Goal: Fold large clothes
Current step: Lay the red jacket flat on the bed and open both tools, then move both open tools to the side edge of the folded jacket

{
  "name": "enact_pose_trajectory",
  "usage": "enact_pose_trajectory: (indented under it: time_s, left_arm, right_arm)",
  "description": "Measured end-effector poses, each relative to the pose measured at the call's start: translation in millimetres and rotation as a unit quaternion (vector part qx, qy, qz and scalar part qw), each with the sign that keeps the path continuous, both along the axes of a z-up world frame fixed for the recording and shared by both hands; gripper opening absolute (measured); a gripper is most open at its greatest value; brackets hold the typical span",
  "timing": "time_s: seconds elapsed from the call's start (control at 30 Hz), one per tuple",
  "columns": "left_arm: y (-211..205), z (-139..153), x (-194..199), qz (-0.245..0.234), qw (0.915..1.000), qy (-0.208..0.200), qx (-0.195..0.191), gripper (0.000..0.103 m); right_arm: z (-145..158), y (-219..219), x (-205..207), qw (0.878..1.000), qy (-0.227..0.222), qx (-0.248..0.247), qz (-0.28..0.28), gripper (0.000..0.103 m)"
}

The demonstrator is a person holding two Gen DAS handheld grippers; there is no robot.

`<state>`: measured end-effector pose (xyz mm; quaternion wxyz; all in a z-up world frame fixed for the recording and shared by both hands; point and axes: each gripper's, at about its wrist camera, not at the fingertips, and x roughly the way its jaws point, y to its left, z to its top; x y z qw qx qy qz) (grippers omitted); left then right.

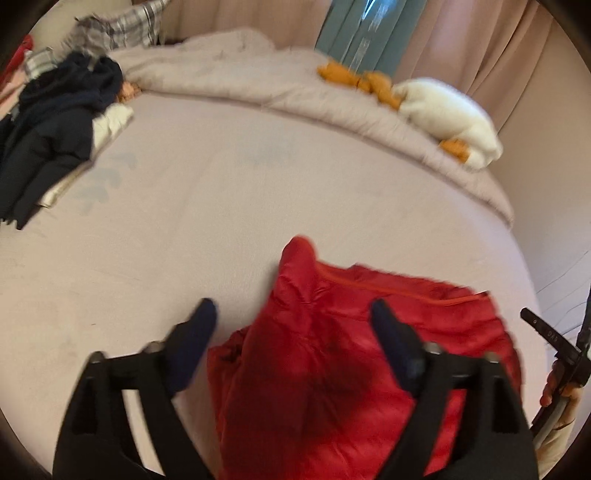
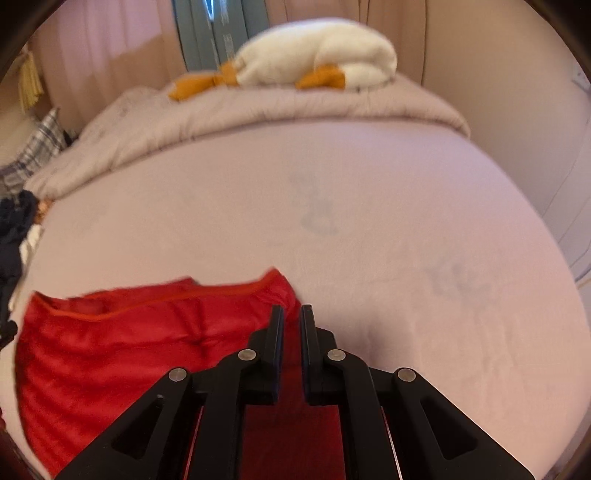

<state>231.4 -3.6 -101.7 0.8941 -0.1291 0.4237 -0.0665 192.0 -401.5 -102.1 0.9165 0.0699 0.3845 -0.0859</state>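
A red padded jacket [image 1: 332, 350] lies bunched on the pale pink bed sheet [image 1: 221, 206], near the front edge. My left gripper [image 1: 293, 314] is open, its jaws wide apart above the jacket's left part, holding nothing. In the right wrist view the jacket [image 2: 129, 350] spreads to the left. My right gripper [image 2: 292, 314] has its jaws nearly together over the jacket's right edge, with red fabric showing in the narrow gap; whether they pinch it is unclear. The right gripper's handle and the person's hand [image 1: 561, 376] show at the left view's right edge.
A dark navy garment pile [image 1: 55, 129] lies at the bed's left side with plaid fabric [image 1: 122, 26] behind. A folded pink duvet [image 1: 295, 88] runs along the back with a white and orange plush toy [image 2: 317, 59]. Curtains hang behind.
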Motion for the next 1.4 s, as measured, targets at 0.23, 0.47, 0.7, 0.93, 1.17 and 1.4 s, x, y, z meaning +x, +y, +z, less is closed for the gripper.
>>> enact_pose_trajectory:
  time_s: [0.23, 0.47, 0.7, 0.93, 1.17, 1.4]
  left_arm:
    - [-2.3, 52.4, -67.7, -0.008, 0.9977, -0.064, -0.020, 0.103]
    - [-12.5, 49.6, -117.1, -0.017, 0.9971, -0.068, -0.027, 0.103]
    - [-26.5, 14.0, -140.1, -0.031, 0.9989, -0.036, 0.001, 0.103]
    - [-38.8, -10.2, -142.9, -0.027, 0.9990, 0.004, 0.036, 0.103]
    - [-39.3, -11.4, -146.0, -0.031, 0.9987, 0.006, 0.039, 0.103]
    - [-33.8, -16.3, -144.1, -0.024, 0.9989, 0.014, 0.039, 0.103]
  right_arm:
    - [55.8, 19.5, -74.7, 0.995, -0.094, 0.004, 0.016, 0.078]
    - [62.6, 38.7, -132.2, 0.989, -0.143, 0.023, 0.032, 0.100]
    - [31.0, 46.2, -153.9, 0.991, -0.120, 0.056, 0.025, 0.100]
    - [-3.8, 52.5, -162.1, 0.993, -0.065, 0.097, 0.028, 0.100]
    - [-6.9, 57.1, -166.9, 0.994, -0.061, 0.081, 0.028, 0.100]
    - [-11.7, 50.6, -167.7, 0.994, -0.060, 0.085, 0.019, 0.100]
